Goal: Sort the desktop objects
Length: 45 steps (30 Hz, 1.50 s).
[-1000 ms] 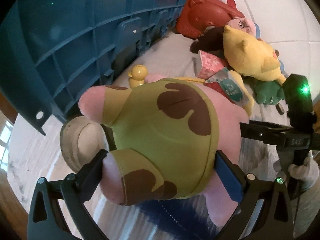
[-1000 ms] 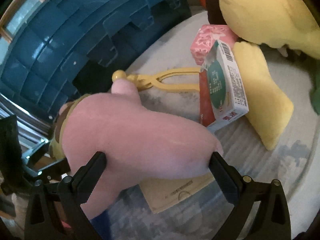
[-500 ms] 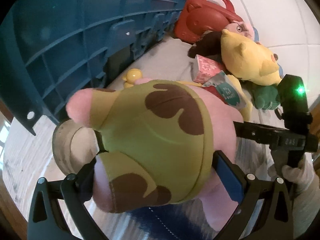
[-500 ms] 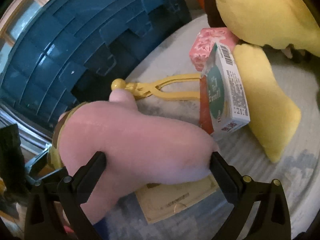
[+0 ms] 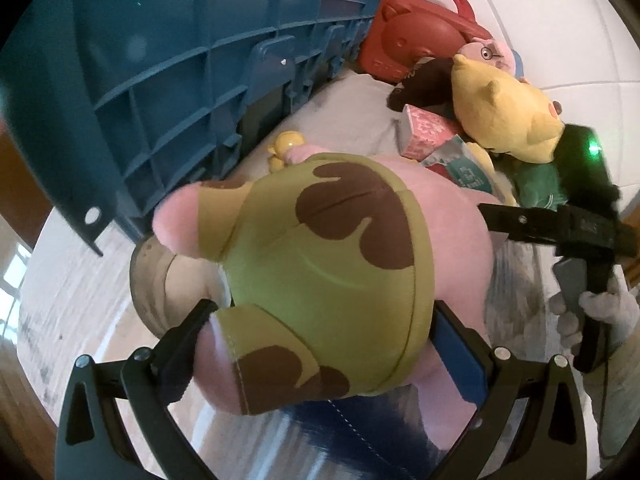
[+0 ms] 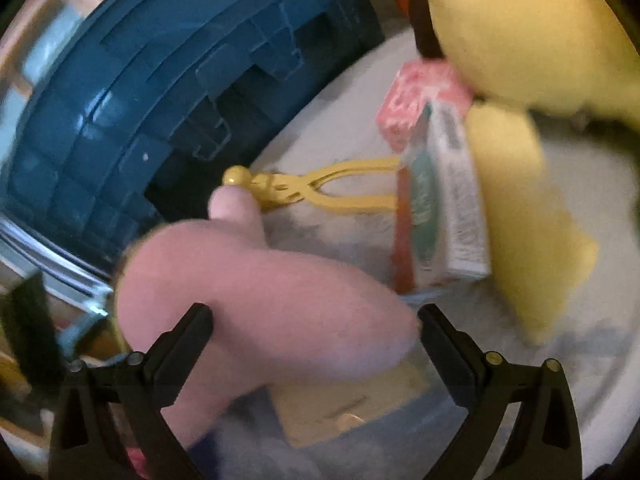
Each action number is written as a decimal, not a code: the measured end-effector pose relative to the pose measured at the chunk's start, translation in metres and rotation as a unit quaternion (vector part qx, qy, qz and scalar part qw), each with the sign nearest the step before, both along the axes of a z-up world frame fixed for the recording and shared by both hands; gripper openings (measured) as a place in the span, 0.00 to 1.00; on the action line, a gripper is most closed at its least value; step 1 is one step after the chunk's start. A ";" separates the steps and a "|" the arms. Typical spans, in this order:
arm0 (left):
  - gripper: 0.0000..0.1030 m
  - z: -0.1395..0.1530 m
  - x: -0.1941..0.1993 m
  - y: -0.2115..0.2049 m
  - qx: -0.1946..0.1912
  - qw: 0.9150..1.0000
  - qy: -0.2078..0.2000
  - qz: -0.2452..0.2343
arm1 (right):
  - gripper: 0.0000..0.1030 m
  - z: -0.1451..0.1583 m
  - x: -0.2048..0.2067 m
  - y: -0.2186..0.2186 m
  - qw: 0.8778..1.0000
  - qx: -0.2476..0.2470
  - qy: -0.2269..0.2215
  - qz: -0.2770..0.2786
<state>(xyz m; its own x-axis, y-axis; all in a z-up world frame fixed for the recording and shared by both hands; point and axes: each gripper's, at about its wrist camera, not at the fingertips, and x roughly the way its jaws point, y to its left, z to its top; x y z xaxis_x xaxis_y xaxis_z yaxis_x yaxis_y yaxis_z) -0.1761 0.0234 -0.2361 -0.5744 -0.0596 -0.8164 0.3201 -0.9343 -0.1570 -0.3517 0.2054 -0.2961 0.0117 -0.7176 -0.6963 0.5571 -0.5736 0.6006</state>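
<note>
Left wrist view — one pink plush (image 5: 320, 264), both grippers' fingers (image 5: 192, 332) pinching it.

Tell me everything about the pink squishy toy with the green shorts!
The pink plush toy looks soft and stuffed, a star-like shape with rounded pink limbs. It wears olive-green shorts with brown blotches and visible stitching. Both grippers hold it: the left gripper has its jaws pressed on the shorts end, the right gripper on a pink limb. It sits in front of the blue crate, above the pale table. No face shows.
</note>
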 end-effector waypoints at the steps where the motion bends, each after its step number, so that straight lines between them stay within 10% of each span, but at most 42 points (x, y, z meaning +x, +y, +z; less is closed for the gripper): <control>1: 1.00 -0.001 -0.002 -0.001 0.002 1.000 0.001 -0.001 | 1.00 -0.008 -0.003 0.000 1.000 -0.013 -0.024 -0.004; 11: 0.87 0.022 0.001 0.021 -0.028 0.999 0.031 -0.022 | 0.80 0.035 0.032 0.008 0.994 0.024 0.105 -0.004; 16: 0.58 0.047 -0.001 0.040 -0.041 0.997 0.040 -0.057 | 0.73 0.060 0.052 0.019 0.992 0.014 0.128 0.011; 20: 0.62 0.048 0.003 0.039 -0.052 0.998 0.019 -0.032 | 0.70 0.057 0.064 0.014 0.987 0.087 0.135 0.015; 24: 0.95 0.046 0.026 0.018 -0.066 0.998 0.004 0.008 | 0.74 0.049 0.066 0.033 0.989 0.090 0.113 -0.007; 28: 0.95 0.038 0.036 0.000 -0.056 0.998 -0.009 0.027 | 1.00 0.055 0.066 0.046 0.989 0.087 0.119 -0.029; 37: 0.95 0.013 0.020 -0.010 -0.029 0.999 -0.019 0.014 | 1.00 0.053 0.072 0.034 0.999 -0.006 0.011 -0.030; 45: 1.00 0.005 -0.009 -0.002 -0.019 0.999 0.002 -0.028 | 1.00 0.028 0.054 -0.013 0.999 -0.002 0.011 -0.045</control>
<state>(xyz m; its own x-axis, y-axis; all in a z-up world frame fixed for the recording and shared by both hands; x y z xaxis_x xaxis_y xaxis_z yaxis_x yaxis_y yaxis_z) -0.1850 0.0212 -0.2312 -0.5803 -0.0575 -0.8124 0.2663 -0.9561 -0.1226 -0.2980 0.1923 -0.2683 -0.0692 -0.7176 -0.6930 0.5161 -0.6203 0.5907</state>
